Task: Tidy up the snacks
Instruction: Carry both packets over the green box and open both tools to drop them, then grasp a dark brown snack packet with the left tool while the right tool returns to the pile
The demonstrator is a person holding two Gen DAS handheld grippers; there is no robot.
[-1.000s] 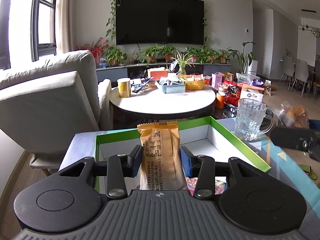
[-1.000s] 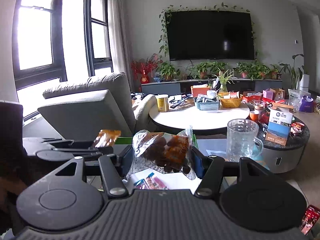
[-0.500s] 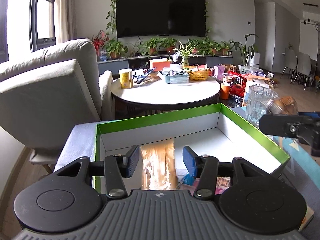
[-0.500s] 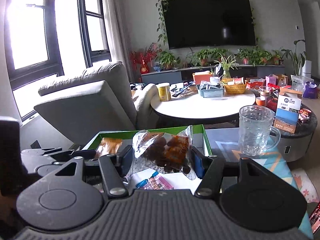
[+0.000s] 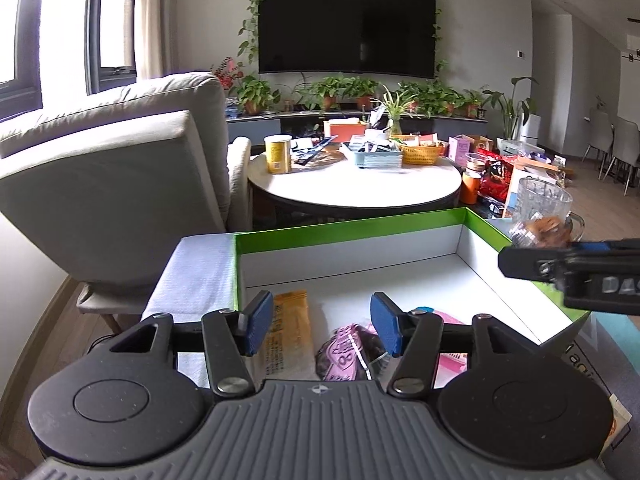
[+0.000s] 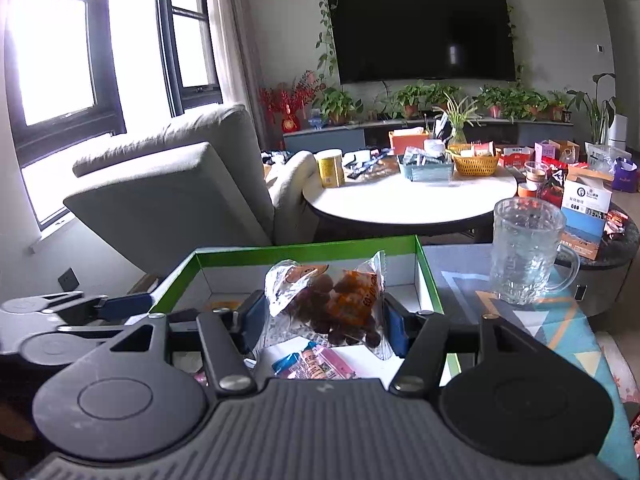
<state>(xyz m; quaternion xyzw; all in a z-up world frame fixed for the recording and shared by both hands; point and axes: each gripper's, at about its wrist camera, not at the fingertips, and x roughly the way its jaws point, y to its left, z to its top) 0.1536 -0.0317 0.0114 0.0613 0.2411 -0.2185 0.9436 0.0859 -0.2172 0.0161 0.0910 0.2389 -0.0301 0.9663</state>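
Observation:
My left gripper [image 5: 322,322] hangs over the near left part of the green-rimmed white box [image 5: 352,228], and its jaws are opening. Nothing is pressed between its blue pads. An orange snack packet [image 5: 290,332] lies flat on the box floor just below the left pad. A pink and dark packet [image 5: 348,354] lies beside it. My right gripper [image 6: 325,316] is shut on a clear bag of dark brown snacks [image 6: 332,304], held upright over the box [image 6: 304,249]. Blue and pink packets [image 6: 316,362] lie under it.
A glass mug [image 6: 524,252] stands on the patterned cloth right of the box. A grey armchair [image 5: 120,184] is close on the left. Behind the box is a round white table [image 5: 360,192] with a tin, trays and a basket.
The left jaws have spread and the orange packet has dropped from upright between the pads to flat in the box. Both grippers have come forward and lower over the box; the right keeps its bag.

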